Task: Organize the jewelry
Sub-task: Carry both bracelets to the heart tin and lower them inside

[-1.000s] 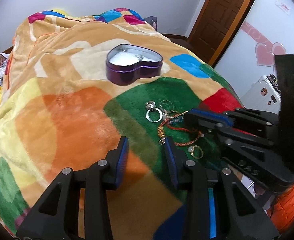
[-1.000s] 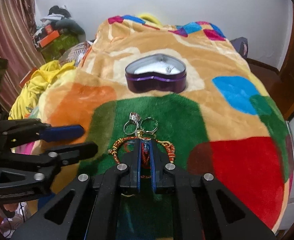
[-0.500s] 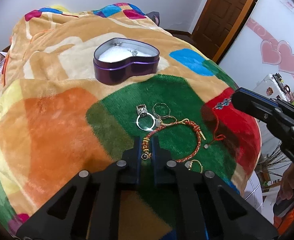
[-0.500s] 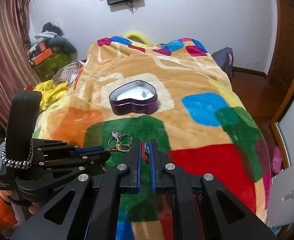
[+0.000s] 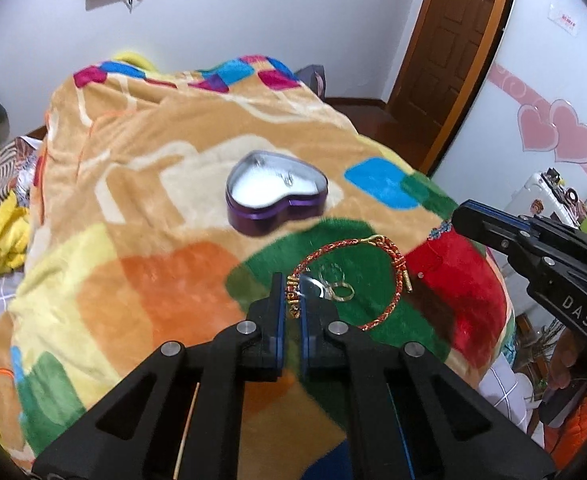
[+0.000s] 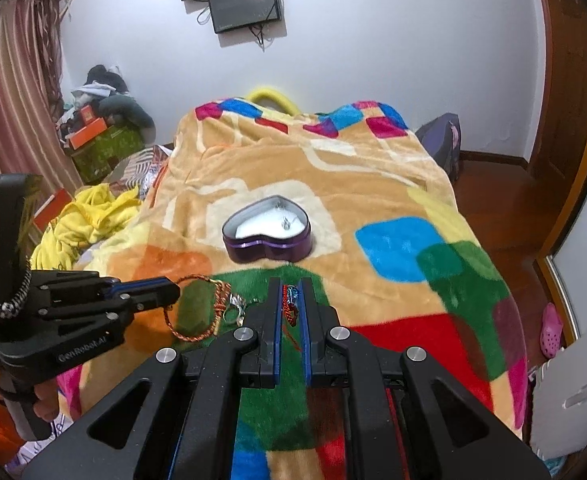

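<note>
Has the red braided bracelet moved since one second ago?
Yes. The red braided bracelet is lifted off the blanket by the left gripper, nearer the heart tin.

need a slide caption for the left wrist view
Left gripper shut on a red braided bracelet lifted over the blanket, heart tin open beyond.

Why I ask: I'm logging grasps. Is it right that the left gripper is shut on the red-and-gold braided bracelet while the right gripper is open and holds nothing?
Not quite. The left gripper does clamp the braided bracelet, but the right gripper is shut on a red cord, as the right wrist view shows.
</note>
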Demonstrator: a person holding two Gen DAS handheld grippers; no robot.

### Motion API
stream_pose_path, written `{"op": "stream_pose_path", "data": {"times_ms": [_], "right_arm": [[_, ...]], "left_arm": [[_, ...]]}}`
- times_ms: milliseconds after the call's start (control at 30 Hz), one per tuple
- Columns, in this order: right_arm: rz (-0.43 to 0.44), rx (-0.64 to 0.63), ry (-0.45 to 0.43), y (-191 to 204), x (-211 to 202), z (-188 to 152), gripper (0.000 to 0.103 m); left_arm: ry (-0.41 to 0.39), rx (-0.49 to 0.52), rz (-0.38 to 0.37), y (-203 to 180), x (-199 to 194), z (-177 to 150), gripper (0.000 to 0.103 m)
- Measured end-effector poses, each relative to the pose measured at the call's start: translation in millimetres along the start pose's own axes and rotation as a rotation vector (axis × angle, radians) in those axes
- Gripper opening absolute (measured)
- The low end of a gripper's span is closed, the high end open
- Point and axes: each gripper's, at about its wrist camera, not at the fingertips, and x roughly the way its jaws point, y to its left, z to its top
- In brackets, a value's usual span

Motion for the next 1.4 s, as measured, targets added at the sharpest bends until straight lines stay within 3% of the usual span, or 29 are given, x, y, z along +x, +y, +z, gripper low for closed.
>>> {"op": "stream_pose_path", "data": {"times_ms": [867, 1400], "right_arm": [[0.016, -0.048, -0.126, 14, 10, 65, 0.007], [0.069, -0.049, -0.122, 10, 39, 83, 0.007]], "left_arm": [[-0.097, -0.011, 0.062, 41, 14, 59, 0.005], [-0.045, -0.003, 0.069, 48, 67, 81, 0.005]]}}
